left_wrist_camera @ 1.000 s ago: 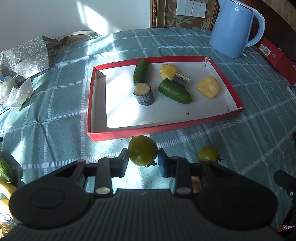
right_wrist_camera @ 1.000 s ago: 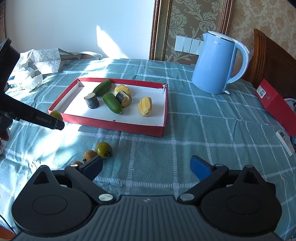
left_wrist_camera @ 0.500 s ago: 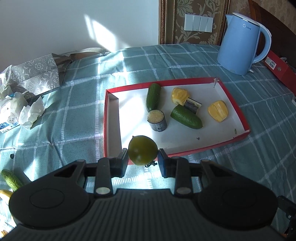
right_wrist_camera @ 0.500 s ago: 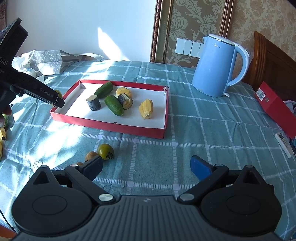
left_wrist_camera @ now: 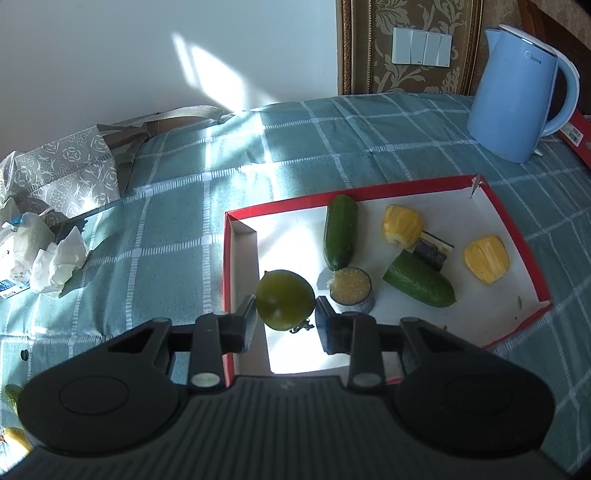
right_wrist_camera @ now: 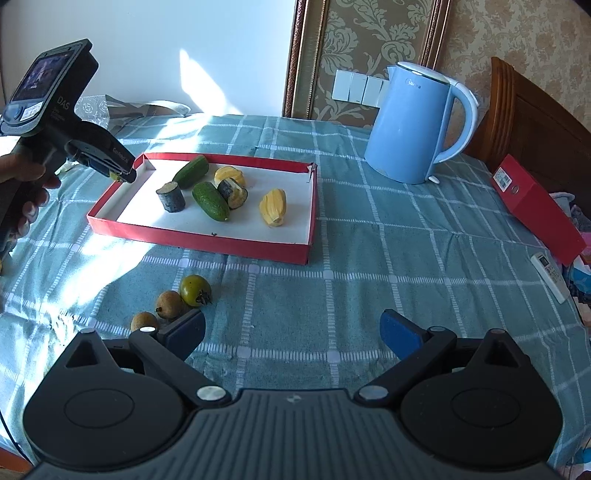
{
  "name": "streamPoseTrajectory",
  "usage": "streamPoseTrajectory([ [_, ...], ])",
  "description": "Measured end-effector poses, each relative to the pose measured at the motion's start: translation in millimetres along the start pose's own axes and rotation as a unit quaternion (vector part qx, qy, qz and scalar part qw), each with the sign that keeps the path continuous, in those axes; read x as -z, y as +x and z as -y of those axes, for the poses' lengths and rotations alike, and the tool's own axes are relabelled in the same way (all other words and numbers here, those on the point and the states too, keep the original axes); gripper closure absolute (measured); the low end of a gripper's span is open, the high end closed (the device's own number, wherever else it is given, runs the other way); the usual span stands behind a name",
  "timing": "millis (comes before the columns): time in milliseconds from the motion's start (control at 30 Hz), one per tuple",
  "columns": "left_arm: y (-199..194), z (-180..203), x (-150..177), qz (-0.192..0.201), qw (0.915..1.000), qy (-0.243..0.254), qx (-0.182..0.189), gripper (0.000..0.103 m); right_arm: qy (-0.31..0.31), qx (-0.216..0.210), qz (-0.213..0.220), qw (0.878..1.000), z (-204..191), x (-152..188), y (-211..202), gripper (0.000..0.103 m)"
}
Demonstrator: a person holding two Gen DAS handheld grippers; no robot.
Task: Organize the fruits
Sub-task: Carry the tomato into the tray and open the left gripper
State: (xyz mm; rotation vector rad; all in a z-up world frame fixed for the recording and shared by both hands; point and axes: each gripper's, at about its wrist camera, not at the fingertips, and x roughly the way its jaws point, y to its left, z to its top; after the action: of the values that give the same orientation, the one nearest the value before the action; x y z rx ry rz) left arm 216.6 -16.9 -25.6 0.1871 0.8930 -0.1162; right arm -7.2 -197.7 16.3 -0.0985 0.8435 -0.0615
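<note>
Green tomato [left_wrist_camera: 284, 300] now over tray [left_wrist_camera: 509, 229], seemingly.

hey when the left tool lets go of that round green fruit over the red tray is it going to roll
Probably: the green fruit looks round and smooth, and the red tray floor looks flat. Its stem may slow it. The tray's walls should contain it.

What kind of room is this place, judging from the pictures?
Probably a room in a home, perhaps a dining area. A checked tablecloth covers the table, a blue electric kettle stands by patterned wallpaper with light switches, and a carved wooden chair sits alongside.
</note>
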Motion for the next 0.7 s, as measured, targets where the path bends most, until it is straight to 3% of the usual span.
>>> streamPoseTrajectory([
  [267, 37, -1, -24, -0.005, 0.9997, 0.012, -0.02, 0.072, 0.018, 0.015, -0.008, 1.0, 2, 8, -3, 0.002],
  [500, 24, 0, -20, 0.004, 0.9999, 0.017, -0.003, 0.072, 0.003, -0.014, 0.025, 1.0, -15, -5, 11, 0.005],
  [633, 7, -6, -7, -0.001, 0.9999, 0.009, 0.013, 0.072, -0.016, -0.06, 0.007, 0.998, -29, -20, 43, 0.044],
  [700, -6, -9, 4, 0.002, 0.9998, 0.007, 0.019, 0.072, -0.03, -0.074, -0.01, 0.997, -35, -21, 60, 0.046],
])
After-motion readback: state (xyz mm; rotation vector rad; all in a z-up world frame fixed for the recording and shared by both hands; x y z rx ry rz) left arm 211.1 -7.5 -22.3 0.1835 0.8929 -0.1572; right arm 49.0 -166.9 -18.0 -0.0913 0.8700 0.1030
